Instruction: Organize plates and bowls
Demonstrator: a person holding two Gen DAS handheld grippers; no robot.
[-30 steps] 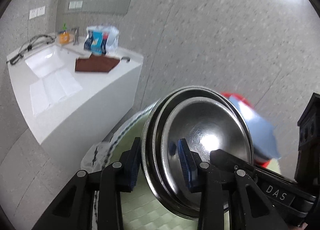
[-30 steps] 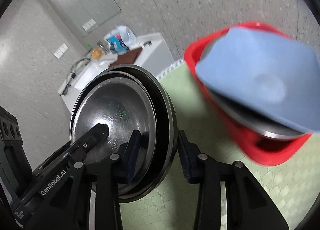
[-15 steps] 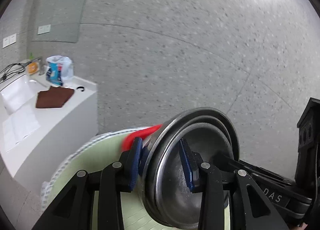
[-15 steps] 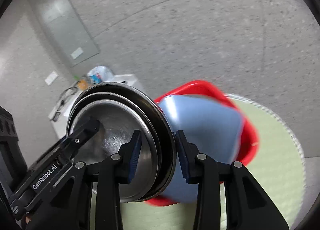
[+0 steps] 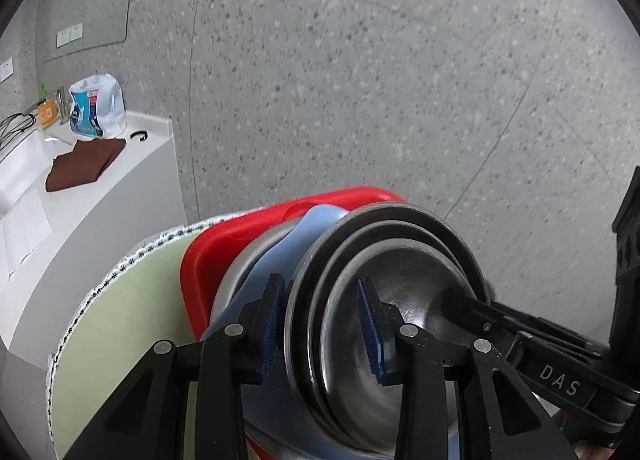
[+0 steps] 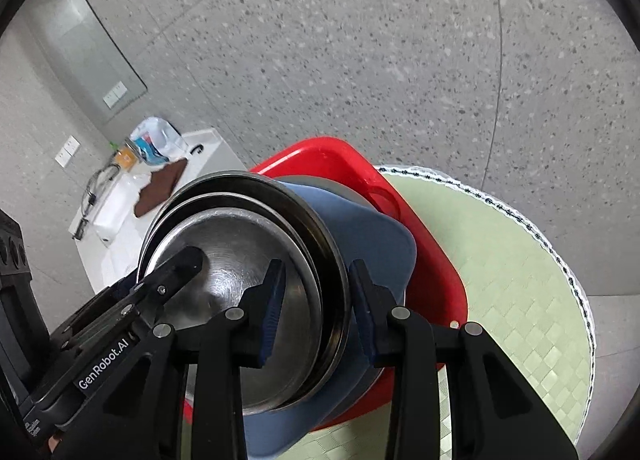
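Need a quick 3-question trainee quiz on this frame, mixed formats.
1. True or false: both the left gripper and the right gripper clamp the rim of the nested steel bowls.
2. What color is the tray behind the bowls?
3. The blue plate sits: A) on the white counter B) in the red tray C) on the floor.

Key: 1 true; 2 red; 3 B.

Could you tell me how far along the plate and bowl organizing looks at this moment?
Done: a blue plate already lies on a metal dish in the red tray on the green mat. In hand: the left gripper and right gripper each clamp an opposite rim of the nested steel bowls, held over the tray. Left: setting the stack down and letting go.
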